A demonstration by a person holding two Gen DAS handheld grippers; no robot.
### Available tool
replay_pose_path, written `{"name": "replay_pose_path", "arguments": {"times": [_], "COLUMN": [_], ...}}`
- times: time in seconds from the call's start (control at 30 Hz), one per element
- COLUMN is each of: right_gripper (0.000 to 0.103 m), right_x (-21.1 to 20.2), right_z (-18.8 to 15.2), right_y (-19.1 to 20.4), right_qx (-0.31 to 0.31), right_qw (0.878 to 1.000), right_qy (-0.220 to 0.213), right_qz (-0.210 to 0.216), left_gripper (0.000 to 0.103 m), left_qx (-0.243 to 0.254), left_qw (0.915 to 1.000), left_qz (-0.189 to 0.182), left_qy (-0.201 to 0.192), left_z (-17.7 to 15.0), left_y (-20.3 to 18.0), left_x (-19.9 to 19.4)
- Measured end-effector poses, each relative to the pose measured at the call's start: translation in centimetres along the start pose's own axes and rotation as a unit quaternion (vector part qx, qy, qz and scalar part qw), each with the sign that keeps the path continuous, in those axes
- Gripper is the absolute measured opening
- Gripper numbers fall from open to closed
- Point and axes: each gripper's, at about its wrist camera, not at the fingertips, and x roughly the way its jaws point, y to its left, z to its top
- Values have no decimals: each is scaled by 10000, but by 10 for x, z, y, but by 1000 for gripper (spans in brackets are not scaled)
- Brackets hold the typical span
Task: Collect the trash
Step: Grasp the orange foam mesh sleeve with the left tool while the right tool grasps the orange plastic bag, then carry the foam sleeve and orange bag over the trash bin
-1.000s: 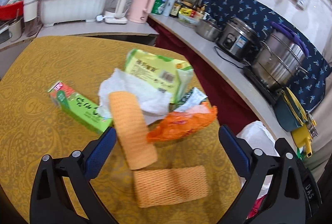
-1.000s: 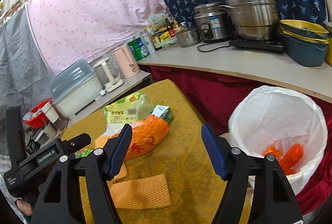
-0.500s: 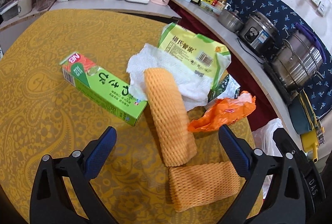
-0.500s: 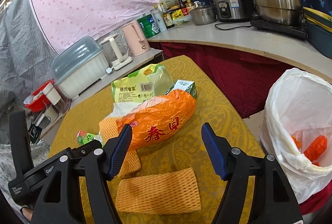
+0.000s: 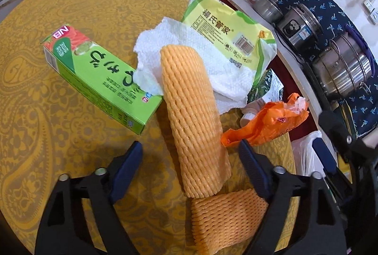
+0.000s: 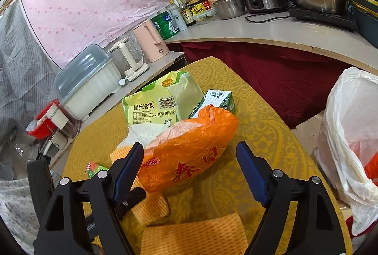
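Observation:
Trash lies in a heap on the yellow table (image 5: 47, 137). An upright-lying orange foam net sleeve (image 5: 193, 122) sits between the jaws of my left gripper (image 5: 190, 160), which are closing; the pads stand clear of it. A second foam net (image 5: 226, 214) lies under the right finger. Around them are a green box (image 5: 94, 75), a white paper towel (image 5: 212, 61) and a yellow-green packet (image 5: 226, 26). My right gripper (image 6: 189, 160) is opening, with the crumpled orange plastic bag (image 6: 189, 148) between its jaws, unpressed.
A bin lined with a white bag (image 6: 349, 137) stands off the table's right edge, with orange scraps inside. A small green carton (image 6: 219, 99) lies behind the orange bag. The counter (image 6: 259, 30) behind carries pots, bottles and kettles. The left gripper's black body (image 6: 37, 184) is close beside my right one.
The left gripper sank toward the foam net sleeve and its jaws narrowed around it. The right gripper moved in over the orange bag and its jaws widened a little; the bin slid right.

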Motion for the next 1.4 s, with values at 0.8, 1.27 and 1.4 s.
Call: {"name": "replay_pose_path", "arguments": {"times": [0.8, 1.27, 1.4], "right_gripper": [29, 17, 17], "right_x": [32, -48, -78], "right_z": [-33, -15, -5], "right_y": [-19, -24, -27], "right_qx": [306, 345, 353], "right_qw": [9974, 9991, 9979], "right_qy": [618, -187, -478], "right_qz": [-187, 135, 241], "left_gripper": [23, 23, 23], "left_qx": [418, 902, 1100], "left_qw": [9989, 9932, 9900], "left_qz": [-140, -231, -339], "left_qy": [-151, -693, -814], "left_z": [-21, -32, -37], "left_y": [5, -39, -61], "left_x": [-33, -89, -105]}}
